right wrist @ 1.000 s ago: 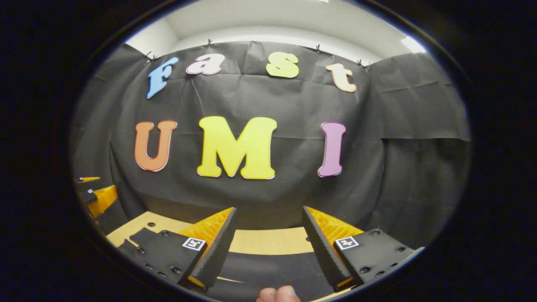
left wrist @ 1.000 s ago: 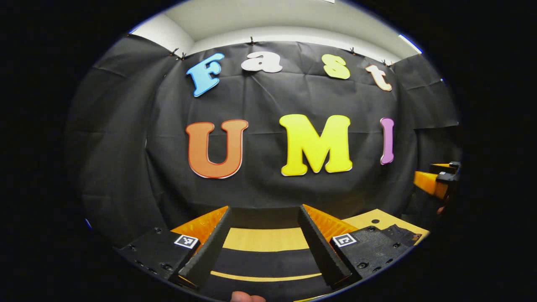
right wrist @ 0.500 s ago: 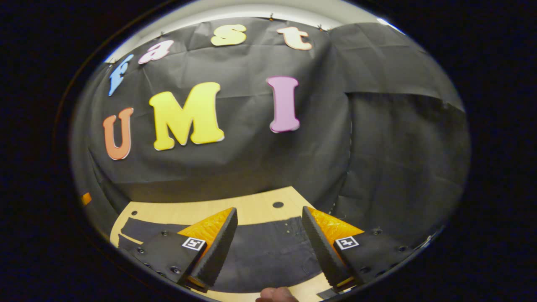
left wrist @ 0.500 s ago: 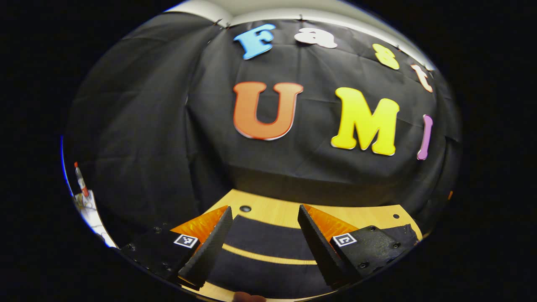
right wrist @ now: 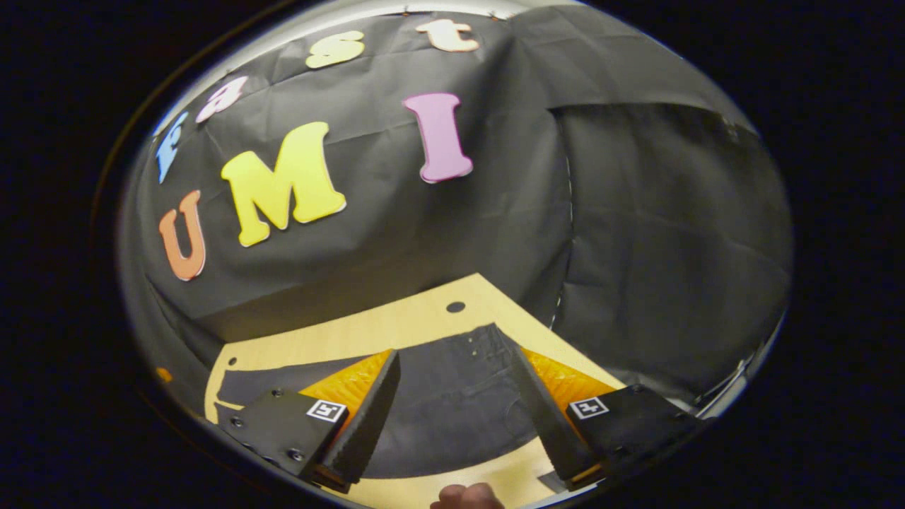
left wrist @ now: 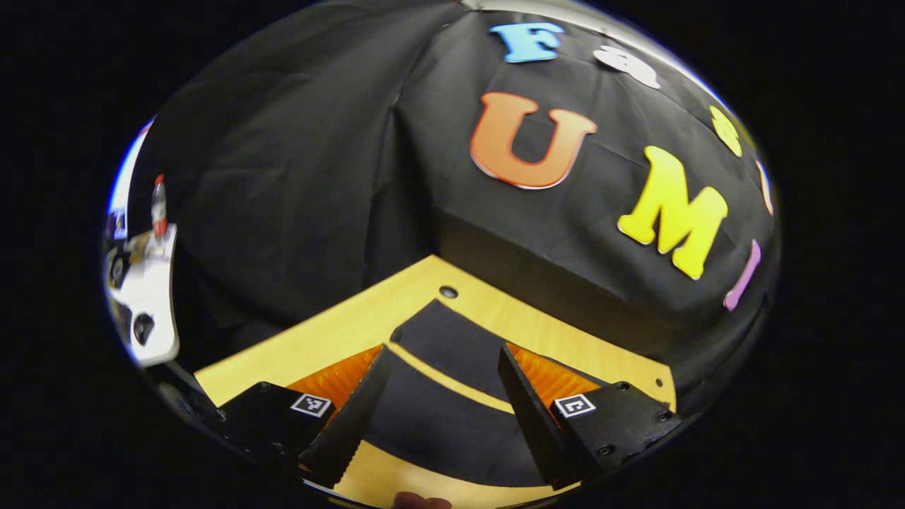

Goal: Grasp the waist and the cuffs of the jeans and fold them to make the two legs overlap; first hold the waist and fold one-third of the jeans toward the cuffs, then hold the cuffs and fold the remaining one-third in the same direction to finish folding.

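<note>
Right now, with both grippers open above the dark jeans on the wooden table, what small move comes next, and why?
Probably lower both and close. The left gripper hangs open over the leg cuffs of the dark jeans, the right gripper open over the waist; the jeans lie flat, unfolded, on the light wooden table.

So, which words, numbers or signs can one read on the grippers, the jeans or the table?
No readable text.
left gripper: square coded markers, no letters.
right gripper: coded squares too.
jeans, table: nothing written shows.
white clutter at the left gripper view's edge: too blurred.
</note>
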A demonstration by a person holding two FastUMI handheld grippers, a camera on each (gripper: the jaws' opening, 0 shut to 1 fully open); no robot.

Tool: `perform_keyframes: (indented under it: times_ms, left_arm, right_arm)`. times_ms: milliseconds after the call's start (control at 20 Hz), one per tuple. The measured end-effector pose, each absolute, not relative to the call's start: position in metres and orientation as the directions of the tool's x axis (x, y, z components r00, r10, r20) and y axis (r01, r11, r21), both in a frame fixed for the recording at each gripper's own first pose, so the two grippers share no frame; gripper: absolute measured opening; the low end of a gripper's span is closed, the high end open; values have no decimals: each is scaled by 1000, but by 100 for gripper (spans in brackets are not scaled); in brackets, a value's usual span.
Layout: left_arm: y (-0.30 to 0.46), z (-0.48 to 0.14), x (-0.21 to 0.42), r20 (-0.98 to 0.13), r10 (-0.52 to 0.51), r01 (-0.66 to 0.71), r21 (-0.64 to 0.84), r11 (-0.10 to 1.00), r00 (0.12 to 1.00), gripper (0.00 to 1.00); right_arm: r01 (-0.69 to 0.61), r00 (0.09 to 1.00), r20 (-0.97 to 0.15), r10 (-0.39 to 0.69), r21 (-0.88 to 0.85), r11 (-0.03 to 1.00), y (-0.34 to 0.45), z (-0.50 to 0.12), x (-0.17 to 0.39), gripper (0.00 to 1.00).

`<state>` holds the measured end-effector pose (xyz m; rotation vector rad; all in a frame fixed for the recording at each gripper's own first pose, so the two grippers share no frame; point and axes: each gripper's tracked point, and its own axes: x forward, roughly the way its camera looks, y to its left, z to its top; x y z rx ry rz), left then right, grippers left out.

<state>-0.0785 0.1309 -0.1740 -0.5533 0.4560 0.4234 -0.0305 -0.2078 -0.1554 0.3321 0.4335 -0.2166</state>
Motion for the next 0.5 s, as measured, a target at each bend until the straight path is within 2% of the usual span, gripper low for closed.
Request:
perform_keyframes:
  times_ms: [300, 350, 400, 500]
  left_arm:
    - [143, -238, -116, -652, 218, -651, -551, 522, 726, 99]
    - [145, -247, -119, -668, 208, -672, -575, 467, 715, 99]
    - [147, -255, -122, -684, 198, -693, -592, 410, 702, 99]
    - [146, -271, -125, -707, 177, -720, -619, 315, 685, 99]
  right_arm:
    - [398, 798, -599, -63, 446, 802, -232, -219, -51, 99]
    - [425, 783, -620, -49, 476, 769, -234, -231, -56, 94]
    - [453, 765, -643, -32, 504, 735, -237, -243, -59, 98]
    - [501, 737, -676, -1, 546, 672, -240, -265, -64, 98]
